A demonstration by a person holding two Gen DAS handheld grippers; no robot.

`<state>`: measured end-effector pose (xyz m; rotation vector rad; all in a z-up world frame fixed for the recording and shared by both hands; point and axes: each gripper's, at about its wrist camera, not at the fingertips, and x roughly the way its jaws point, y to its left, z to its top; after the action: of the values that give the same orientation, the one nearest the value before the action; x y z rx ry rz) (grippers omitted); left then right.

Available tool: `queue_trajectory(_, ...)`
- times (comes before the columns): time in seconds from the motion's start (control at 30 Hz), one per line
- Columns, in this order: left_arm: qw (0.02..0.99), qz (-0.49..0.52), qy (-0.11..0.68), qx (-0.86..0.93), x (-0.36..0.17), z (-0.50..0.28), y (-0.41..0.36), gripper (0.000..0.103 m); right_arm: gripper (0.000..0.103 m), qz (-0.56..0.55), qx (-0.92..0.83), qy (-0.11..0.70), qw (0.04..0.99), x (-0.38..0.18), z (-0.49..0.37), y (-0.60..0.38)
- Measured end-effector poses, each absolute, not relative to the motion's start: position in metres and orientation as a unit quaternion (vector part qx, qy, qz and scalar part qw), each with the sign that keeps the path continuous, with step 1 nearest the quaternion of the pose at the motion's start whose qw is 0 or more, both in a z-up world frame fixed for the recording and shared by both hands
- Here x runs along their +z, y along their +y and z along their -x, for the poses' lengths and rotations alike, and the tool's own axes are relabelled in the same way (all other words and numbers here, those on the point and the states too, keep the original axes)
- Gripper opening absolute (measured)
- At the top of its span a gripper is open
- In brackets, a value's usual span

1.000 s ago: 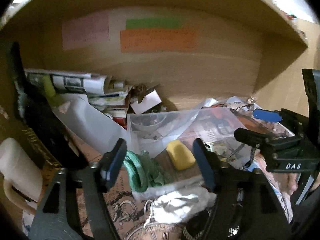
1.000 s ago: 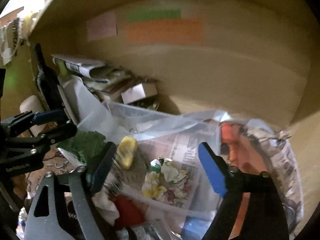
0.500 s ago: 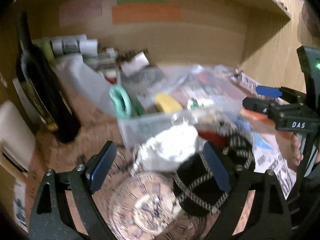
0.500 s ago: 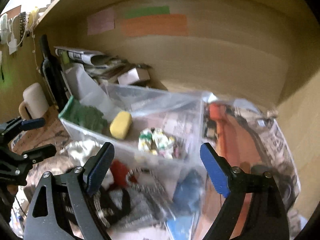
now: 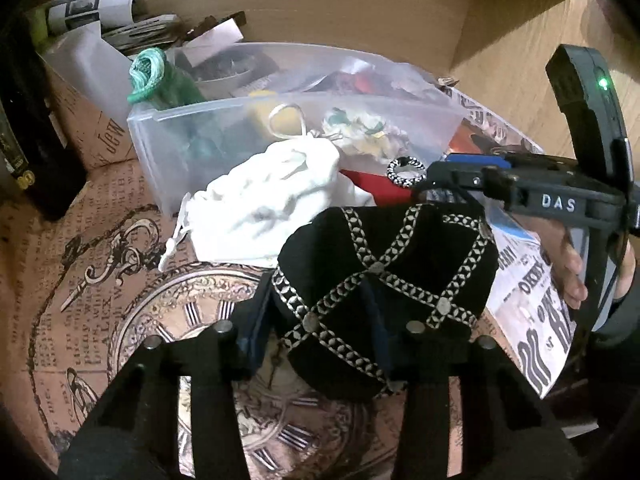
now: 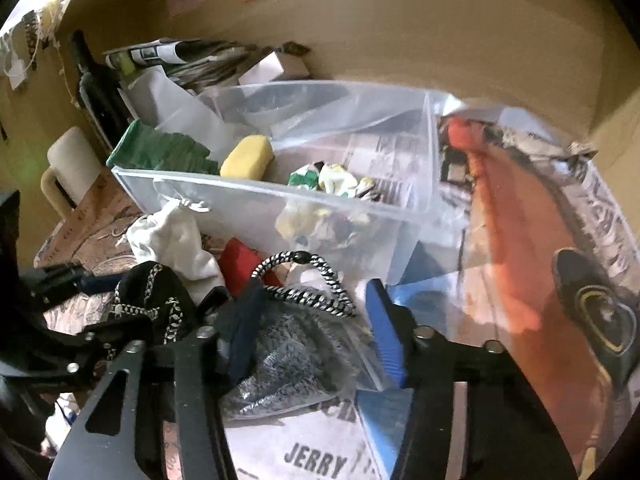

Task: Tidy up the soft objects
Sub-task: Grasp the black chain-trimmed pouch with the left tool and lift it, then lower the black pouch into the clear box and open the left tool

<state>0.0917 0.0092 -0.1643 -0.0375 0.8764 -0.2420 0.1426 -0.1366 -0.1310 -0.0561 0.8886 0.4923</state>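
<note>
Between left gripper (image 5: 316, 320) fingers, black embroidered pouch (image 5: 384, 280).

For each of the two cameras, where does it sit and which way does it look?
Left wrist: on the left gripper, facing the black pouch in its grasp; right gripper and a hand show.
Right wrist: on the right gripper, over a grey cloth; own fingers show.
Shared: clear bin, white pouch.

We read "DAS" in white letters on the right gripper (image 5: 452, 178) body. On the newspaper (image 6: 320, 452) under it we read "JERRY". The clock print (image 5: 208, 320) on the bench cover shows Roman numerals.
</note>
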Motion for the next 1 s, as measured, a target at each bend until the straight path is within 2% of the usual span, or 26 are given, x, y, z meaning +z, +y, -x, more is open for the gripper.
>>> queue_trajectory(0.07,0.901,0.016,0.418,-0.119,-0.162,-0.087,0.009,0.031,0.037,0.025,0.235,0.420,0.876,-0.131,-0.141,-0.137)
queue_trajectory(0.1,0.902,0.016,0.416,-0.118,-0.160,-0.086,0.010,0.024,0.032,0.027,0.234,0.419,0.877,-0.131,-0.141,-0.138)
queue_trajectory(0.13,0.903,0.016,0.412,-0.116,-0.157,-0.083,0.011,0.023,0.020,0.028,0.233,0.416,0.879,-0.130,-0.140,-0.137)
queue_trajectory(0.17,0.904,0.018,0.410,-0.116,-0.155,-0.081,0.013,0.022,0.014,0.028,0.231,0.414,0.880,-0.130,-0.139,-0.138)
queue_trajectory(0.37,0.916,0.021,0.385,-0.108,-0.134,-0.066,0.019,0.014,0.010,0.022,0.227,0.386,0.894,-0.121,-0.130,-0.144)
queue_trajectory(0.5,0.928,0.021,0.357,-0.100,-0.113,-0.054,0.024,0.012,0.008,0.022,0.228,0.358,0.905,-0.106,-0.119,-0.148)
queue_trajectory(0.73,0.949,0.017,0.303,-0.085,-0.077,-0.051,0.028,0.011,0.008,0.020,0.231,0.315,0.920,-0.080,-0.107,-0.151)
queue_trajectory(0.87,0.959,0.012,0.273,-0.076,-0.058,-0.056,0.027,0.011,0.009,0.031,0.228,0.340,0.912,-0.087,-0.116,-0.148)
queue_trajectory(0.97,0.965,0.013,0.254,-0.069,-0.046,-0.057,0.029,0.011,0.025,0.035,0.228,0.365,0.902,-0.103,-0.123,-0.147)
queue_trajectory(1.0,0.966,0.013,0.249,-0.067,-0.043,-0.059,0.029,0.011,0.033,0.036,0.231,0.372,0.898,-0.107,-0.125,-0.146)
